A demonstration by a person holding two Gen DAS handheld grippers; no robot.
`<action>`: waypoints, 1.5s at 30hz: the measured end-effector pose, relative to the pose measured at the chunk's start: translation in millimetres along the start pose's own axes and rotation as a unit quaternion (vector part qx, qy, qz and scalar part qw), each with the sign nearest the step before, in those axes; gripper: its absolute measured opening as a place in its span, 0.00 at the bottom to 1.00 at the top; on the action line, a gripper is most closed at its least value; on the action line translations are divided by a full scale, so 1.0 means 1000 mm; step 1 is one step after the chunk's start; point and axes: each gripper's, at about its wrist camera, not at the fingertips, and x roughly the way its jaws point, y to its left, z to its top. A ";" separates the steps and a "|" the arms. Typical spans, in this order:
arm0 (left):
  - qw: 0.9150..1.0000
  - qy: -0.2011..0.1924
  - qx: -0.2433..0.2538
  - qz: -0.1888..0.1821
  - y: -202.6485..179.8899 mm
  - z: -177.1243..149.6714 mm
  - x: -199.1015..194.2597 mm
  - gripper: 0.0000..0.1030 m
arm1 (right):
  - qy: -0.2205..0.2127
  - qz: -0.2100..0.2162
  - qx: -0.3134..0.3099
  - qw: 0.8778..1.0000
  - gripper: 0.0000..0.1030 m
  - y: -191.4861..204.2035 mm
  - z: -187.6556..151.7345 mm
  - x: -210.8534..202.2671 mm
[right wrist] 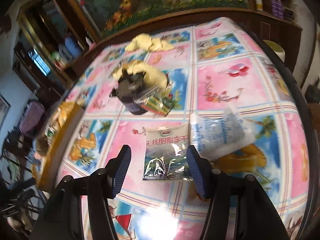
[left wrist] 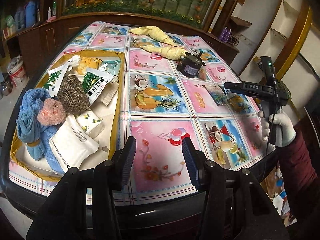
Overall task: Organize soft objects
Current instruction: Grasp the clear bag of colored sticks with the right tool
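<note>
A yellow-edged box (left wrist: 118, 92) at the table's left holds a blue towel (left wrist: 30, 120), a pink plush (left wrist: 51, 113), a brown knitted piece (left wrist: 73, 95), white pouches (left wrist: 72, 144) and green-white packets (left wrist: 94, 82). A twisted yellow towel (left wrist: 160, 40) lies at the far side; it also shows in the right wrist view (right wrist: 148, 44). My left gripper (left wrist: 159, 160) is open and empty above the near table edge. My right gripper (right wrist: 158, 172) is open just above a snack packet (right wrist: 166, 156), beside a clear plastic bag (right wrist: 218, 134). The right gripper also shows in the left wrist view (left wrist: 226, 85).
A black motor-like object (left wrist: 190, 65) stands on the patterned tablecloth (left wrist: 160, 108) near the yellow towel, with a colourful wrapper (right wrist: 156, 102) beside it. A dark wooden cabinet with a floral painting (left wrist: 140, 0) runs behind the table. A white bucket (left wrist: 18, 73) stands on the floor at left.
</note>
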 end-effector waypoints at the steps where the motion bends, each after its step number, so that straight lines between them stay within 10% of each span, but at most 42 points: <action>1: 1.000 0.000 -0.001 0.000 0.001 0.000 0.000 0.46 | 0.005 -0.019 -0.004 1.000 0.56 0.004 0.002 0.010; 11: 1.000 0.006 -0.004 -0.011 0.002 -0.003 0.006 0.46 | 0.045 -0.027 -0.053 0.997 0.54 0.048 -0.008 0.044; 18: 0.999 0.022 0.010 -0.034 -0.013 -0.005 0.015 0.46 | 0.100 0.113 -0.020 0.988 0.54 0.071 -0.023 0.045; 24: 0.998 0.026 0.024 -0.048 -0.023 -0.005 0.021 0.46 | -0.020 -0.009 -0.048 0.999 0.67 0.041 0.014 0.010; 36: 0.997 0.053 0.027 -0.049 -0.031 0.006 0.044 0.46 | 0.005 -0.079 -0.152 0.985 0.68 0.033 0.048 0.077; 38: 0.997 0.056 0.027 -0.052 -0.035 0.011 0.049 0.46 | 0.011 -0.061 -0.157 0.986 0.65 0.033 0.050 0.085; 42: 0.996 0.058 0.043 -0.055 -0.051 0.027 0.065 0.46 | 0.033 -0.027 -0.134 0.990 0.12 0.029 0.051 0.086; 45: 0.994 0.064 0.062 -0.065 -0.068 0.040 0.085 0.50 | 0.047 -0.004 -0.101 0.994 0.12 0.021 0.050 0.082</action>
